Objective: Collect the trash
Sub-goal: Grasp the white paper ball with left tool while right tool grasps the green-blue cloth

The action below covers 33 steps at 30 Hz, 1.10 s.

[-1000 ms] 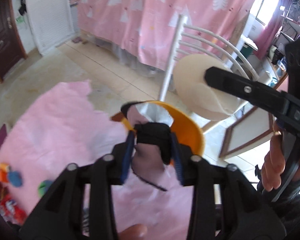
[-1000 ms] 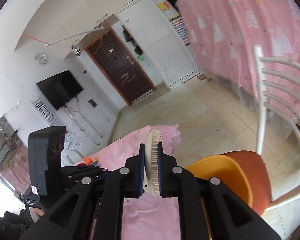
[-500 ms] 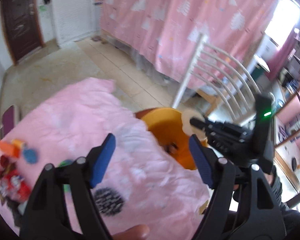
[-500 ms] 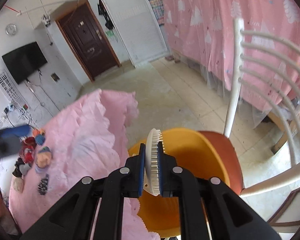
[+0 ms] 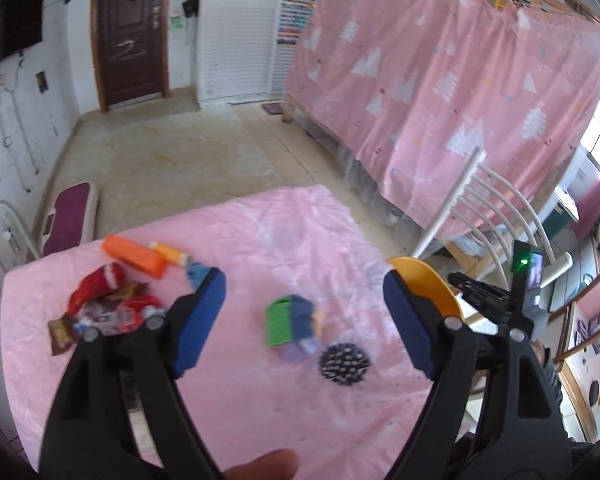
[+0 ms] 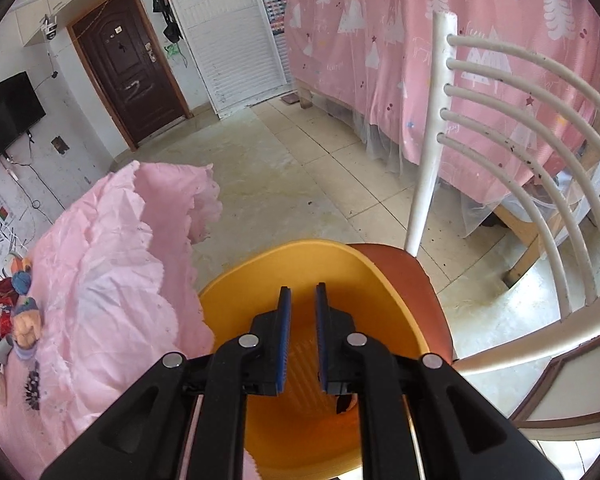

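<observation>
Left tool (image 5: 304,320) opening, empty, over tabletop (image 5: 260,400).
Right tool (image 6: 300,336) above bin (image 6: 260,292), lower centre; narrow gap, nothing held.

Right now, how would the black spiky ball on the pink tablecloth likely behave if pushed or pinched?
The black spiky ball looks round, so a push would probably roll it, though its spikes and the wrinkled pink tablecloth may stop it soon. The spikes look thin and probably bend under a pinch. It seems small and likely light.
</observation>
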Each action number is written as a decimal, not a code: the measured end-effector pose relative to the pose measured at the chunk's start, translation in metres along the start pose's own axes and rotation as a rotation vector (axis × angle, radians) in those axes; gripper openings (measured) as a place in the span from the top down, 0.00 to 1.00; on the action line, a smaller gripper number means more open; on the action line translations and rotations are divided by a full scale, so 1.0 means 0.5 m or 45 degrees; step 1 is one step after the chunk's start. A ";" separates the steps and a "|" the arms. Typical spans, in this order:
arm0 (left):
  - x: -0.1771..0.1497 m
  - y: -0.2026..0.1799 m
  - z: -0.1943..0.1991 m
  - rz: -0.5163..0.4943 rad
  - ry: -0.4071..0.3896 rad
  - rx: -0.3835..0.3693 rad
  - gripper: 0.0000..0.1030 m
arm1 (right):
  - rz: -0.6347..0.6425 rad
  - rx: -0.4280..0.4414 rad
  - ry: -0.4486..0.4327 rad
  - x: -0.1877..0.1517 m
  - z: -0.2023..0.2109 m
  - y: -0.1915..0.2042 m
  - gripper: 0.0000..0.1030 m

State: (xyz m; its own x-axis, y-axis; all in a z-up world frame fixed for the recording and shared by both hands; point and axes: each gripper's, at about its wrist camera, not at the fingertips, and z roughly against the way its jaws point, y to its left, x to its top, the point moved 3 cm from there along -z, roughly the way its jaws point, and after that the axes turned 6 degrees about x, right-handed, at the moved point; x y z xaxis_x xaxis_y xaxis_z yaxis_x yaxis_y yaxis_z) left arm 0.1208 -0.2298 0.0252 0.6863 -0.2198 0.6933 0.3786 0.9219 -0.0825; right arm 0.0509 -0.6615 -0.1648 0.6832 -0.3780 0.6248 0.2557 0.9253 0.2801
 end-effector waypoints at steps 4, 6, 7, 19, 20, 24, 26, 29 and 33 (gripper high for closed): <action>-0.006 0.069 0.017 0.058 -0.024 0.074 0.23 | 0.064 0.047 -0.041 0.018 0.031 0.060 0.98; -0.012 0.106 0.022 0.092 -0.031 0.107 0.22 | 0.112 0.082 -0.061 0.027 0.044 0.102 0.98; -0.014 0.127 0.023 0.113 -0.029 0.125 0.22 | 0.136 0.099 -0.071 0.030 0.051 0.124 0.98; -0.047 0.287 0.038 0.274 -0.011 0.223 0.22 | 0.391 0.248 -0.080 0.035 0.076 0.343 0.95; -0.049 0.298 0.039 0.282 -0.010 0.229 0.22 | 0.409 0.251 -0.078 0.033 0.076 0.358 0.94; -0.062 0.341 0.041 0.321 -0.001 0.249 0.22 | 0.465 0.259 -0.072 0.024 0.077 0.400 0.78; -0.066 0.359 0.037 0.339 0.010 0.248 0.22 | 0.483 0.260 -0.077 0.021 0.077 0.418 0.46; -0.073 0.383 0.024 0.356 0.037 0.263 0.22 | 0.504 0.269 -0.089 0.010 0.082 0.445 0.22; -0.094 0.417 0.002 0.374 0.087 0.290 0.22 | 0.530 0.293 -0.049 -0.004 0.067 0.478 0.22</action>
State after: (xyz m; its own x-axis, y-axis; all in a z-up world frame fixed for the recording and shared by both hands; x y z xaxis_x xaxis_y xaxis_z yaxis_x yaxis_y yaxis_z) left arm 0.1671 -0.0272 -0.0239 0.7877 0.0505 0.6140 0.0170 0.9945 -0.1036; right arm 0.0877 -0.4406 -0.0743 0.6683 0.0183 0.7437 -0.1955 0.9689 0.1519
